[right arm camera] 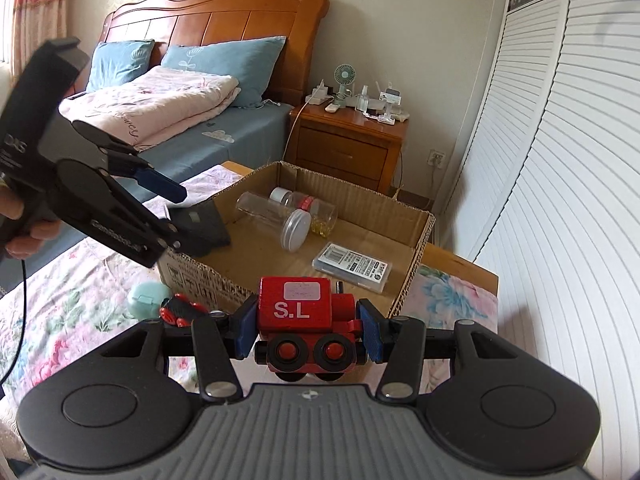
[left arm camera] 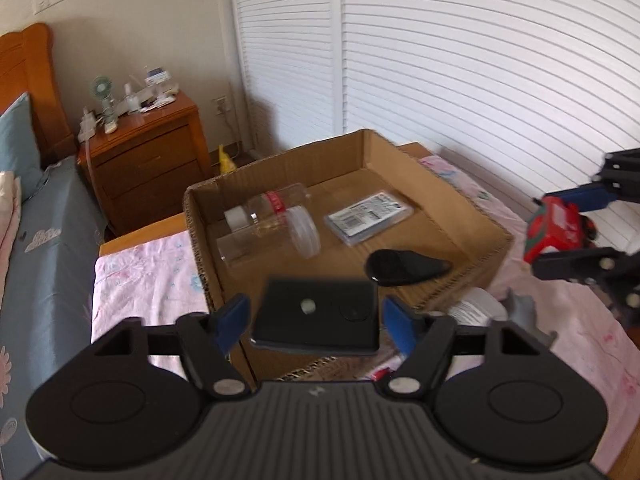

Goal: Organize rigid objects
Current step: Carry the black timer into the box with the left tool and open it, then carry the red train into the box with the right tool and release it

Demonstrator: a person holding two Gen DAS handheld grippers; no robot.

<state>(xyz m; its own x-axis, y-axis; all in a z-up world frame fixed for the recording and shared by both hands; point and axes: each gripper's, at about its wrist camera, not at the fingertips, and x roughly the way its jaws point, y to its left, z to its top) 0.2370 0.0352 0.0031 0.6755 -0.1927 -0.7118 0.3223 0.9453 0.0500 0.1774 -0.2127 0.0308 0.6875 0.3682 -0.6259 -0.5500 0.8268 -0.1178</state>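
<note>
Red wooden toy train (right arm camera: 306,320) lettered S.L, pinched by right gripper (right arm camera: 308,330), left gripper (left arm camera: 316,320) spread around black slab (left arm camera: 316,314)

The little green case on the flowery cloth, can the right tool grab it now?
Probably not yet. The right tool is shut on the red toy train, so it has no free grip for the green case.

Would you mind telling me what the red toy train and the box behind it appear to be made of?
The red toy train looks like painted wood: blocky body, glossy red coat, round knob-like wheels; plastic cannot be ruled out. The box is plainly corrugated cardboard: matt brown, with fluting visible along its cut top edges.
</note>
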